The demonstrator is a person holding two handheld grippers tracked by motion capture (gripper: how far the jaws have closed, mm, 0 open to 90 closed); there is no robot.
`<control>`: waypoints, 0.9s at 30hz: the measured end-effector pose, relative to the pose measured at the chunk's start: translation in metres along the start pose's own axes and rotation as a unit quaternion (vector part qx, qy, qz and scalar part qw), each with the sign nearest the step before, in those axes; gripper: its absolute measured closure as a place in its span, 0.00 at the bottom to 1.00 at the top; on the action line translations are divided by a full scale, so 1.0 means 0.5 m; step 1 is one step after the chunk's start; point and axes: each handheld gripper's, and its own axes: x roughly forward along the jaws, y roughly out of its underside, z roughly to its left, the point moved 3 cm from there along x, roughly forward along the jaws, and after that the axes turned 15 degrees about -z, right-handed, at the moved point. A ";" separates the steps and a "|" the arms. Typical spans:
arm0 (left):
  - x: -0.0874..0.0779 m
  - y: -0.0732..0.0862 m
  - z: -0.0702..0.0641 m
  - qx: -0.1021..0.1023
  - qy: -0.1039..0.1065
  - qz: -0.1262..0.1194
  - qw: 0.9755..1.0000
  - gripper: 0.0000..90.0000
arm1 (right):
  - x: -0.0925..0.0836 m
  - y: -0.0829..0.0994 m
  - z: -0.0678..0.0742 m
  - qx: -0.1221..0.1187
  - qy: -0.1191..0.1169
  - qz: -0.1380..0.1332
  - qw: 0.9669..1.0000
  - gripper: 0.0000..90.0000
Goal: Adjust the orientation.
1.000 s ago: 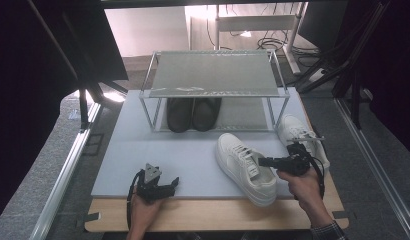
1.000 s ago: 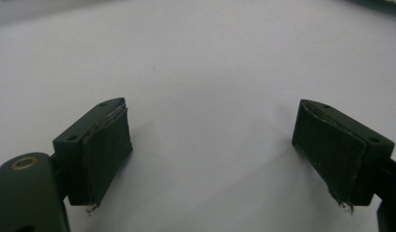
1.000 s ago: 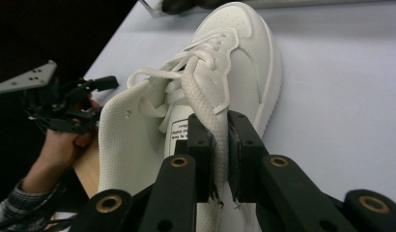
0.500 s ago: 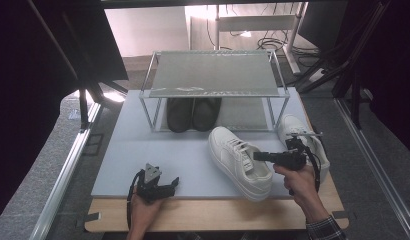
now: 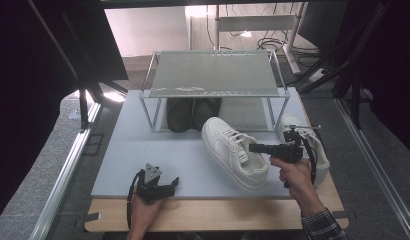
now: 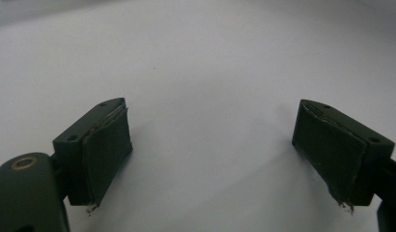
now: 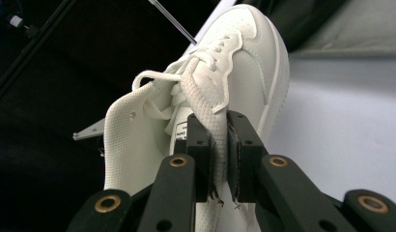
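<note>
Just in front of the metal shoe rack (image 5: 213, 80), the white sneaker (image 5: 233, 150) rides tilted in my right tongs (image 5: 254, 147), toe aimed at the rack's lower bay. I have the pads pinched narrow on the soft collar edge beside the tongue (image 7: 220, 140), a light load by my judgement, but floppy there; the upper may fold and let the stiff sole swing, so a grip nearer the heel counter would steady it. Its mate (image 5: 305, 137) lies right of the rack leg, and a dark pair (image 5: 193, 112) sits beneath the shelf. My left tongs (image 5: 165, 184) rest wide and empty on the bench (image 5: 138, 150), well short of the rack.
</note>
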 end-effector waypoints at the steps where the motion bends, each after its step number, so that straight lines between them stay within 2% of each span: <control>1: 0.000 0.000 0.000 0.000 0.000 0.000 1.000 0.15 | 0.001 -0.003 0.003 -0.001 -0.001 -0.001 1.000 0.90; 27: 0.001 0.000 0.000 0.001 0.000 -0.002 1.000 0.15 | 0.029 -0.079 0.084 -0.001 -0.045 -0.007 0.999 0.90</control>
